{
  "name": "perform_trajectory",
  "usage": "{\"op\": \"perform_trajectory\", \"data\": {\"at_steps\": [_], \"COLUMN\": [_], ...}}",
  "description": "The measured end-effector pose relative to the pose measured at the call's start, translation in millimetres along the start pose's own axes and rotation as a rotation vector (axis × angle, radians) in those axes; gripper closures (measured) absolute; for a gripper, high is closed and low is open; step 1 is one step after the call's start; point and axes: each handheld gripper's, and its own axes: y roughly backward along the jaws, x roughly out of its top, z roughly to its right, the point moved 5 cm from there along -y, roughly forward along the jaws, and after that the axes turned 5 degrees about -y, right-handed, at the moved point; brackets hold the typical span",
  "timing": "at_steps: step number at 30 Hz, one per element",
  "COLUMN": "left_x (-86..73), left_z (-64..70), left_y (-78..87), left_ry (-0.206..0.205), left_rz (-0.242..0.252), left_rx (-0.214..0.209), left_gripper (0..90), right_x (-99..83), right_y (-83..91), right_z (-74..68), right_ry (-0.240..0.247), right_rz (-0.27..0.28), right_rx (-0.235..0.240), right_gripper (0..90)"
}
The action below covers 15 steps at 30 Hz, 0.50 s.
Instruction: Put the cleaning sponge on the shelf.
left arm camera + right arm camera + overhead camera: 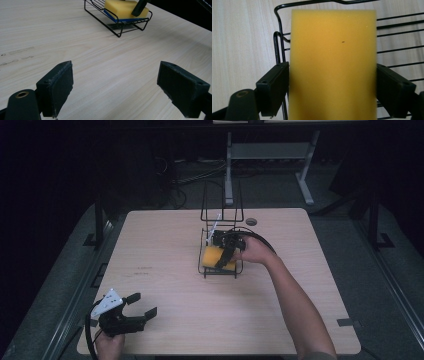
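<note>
A yellow sponge point(212, 256) with a blue underside lies in the tray of a black wire rack point(220, 272) at the middle of the table. My right gripper point(225, 258) reaches into the rack from the right. In the right gripper view its two jaws press the sponge point(333, 62) on both long sides, over the rack's wires point(278, 45). My left gripper point(141, 304) rests near the front left corner, open with nothing between its pads point(56, 85). The left gripper view shows the sponge point(122, 8) in the rack point(120, 30) far ahead.
The rack has a tall upright wire back point(221, 202) on its far side. A light wooden table point(175, 320) carries everything; a small round grommet point(251, 221) sits near its far edge. Dark floor, cables and a grey desk frame point(270, 152) lie beyond.
</note>
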Motion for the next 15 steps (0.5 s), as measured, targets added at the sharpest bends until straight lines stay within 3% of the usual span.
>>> {"op": "perform_trajectory", "data": {"at_steps": [15], "left_x": [0.2], "left_z": [1.0], "left_y": [-0.8], "left_ry": [-0.003], "left_rz": [-0.003], "left_rx": [-0.003], "left_gripper": [12.8], "right_x": [0.5], "right_y": [12.2], "right_z": [-3.1], "right_ry": [0.0], "right_rz": [0.038], "right_rx": [-0.009], "right_gripper": [18.2]}}
